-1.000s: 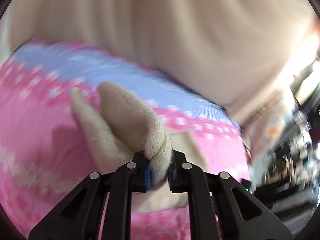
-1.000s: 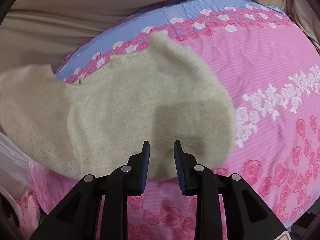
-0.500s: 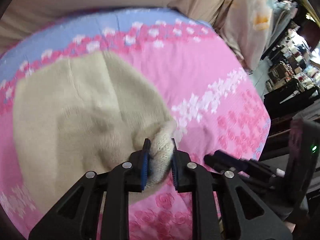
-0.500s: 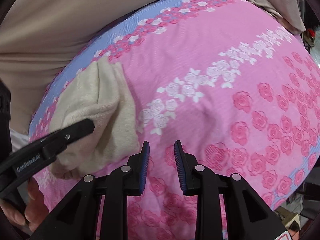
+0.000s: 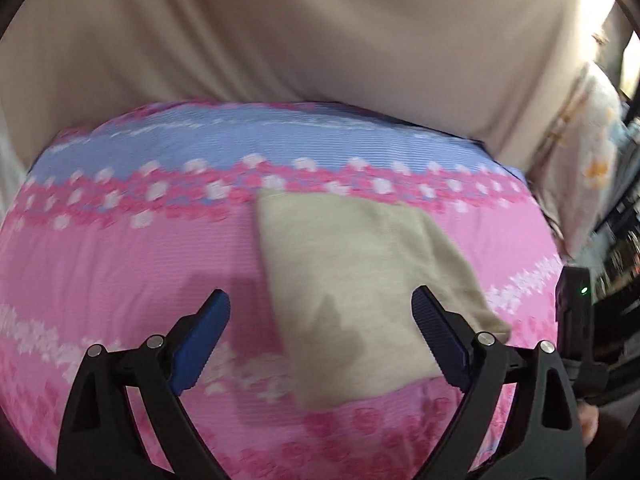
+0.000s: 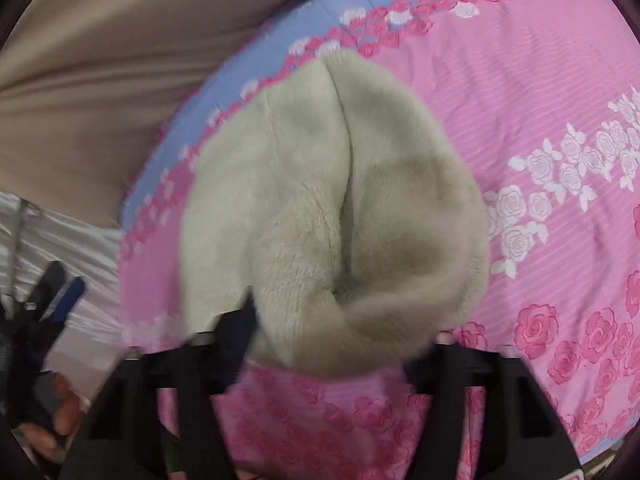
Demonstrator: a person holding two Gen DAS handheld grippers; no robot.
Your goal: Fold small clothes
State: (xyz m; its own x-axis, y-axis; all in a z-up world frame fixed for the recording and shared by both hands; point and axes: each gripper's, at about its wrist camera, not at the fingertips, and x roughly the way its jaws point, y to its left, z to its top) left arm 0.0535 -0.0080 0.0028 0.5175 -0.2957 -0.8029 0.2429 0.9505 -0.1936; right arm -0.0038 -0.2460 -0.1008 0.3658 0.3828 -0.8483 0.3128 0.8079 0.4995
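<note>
A small beige knit garment (image 5: 360,280) lies folded on the pink rose-patterned bedspread (image 5: 120,264). My left gripper (image 5: 320,340) is open wide and empty, its blue pads on either side of the garment's near edge, just above it. In the right wrist view the same garment (image 6: 332,208) fills the middle, bunched into thick folds. My right gripper (image 6: 332,332) is spread wide around the garment's near end. Its fingertips are blurred and partly hidden by the cloth. The left gripper (image 6: 52,296) shows at the far left there.
A beige curtain (image 5: 320,32) hangs behind the bed. A pale printed pillow (image 5: 588,168) lies at the right edge, with dark cluttered shelves (image 5: 616,240) beyond. White cloth (image 6: 60,232) lies left of the bedspread.
My left gripper has let go of the garment and opened wide. My right gripper has opened and moved left onto the garment's end. The garment now lies folded smaller.
</note>
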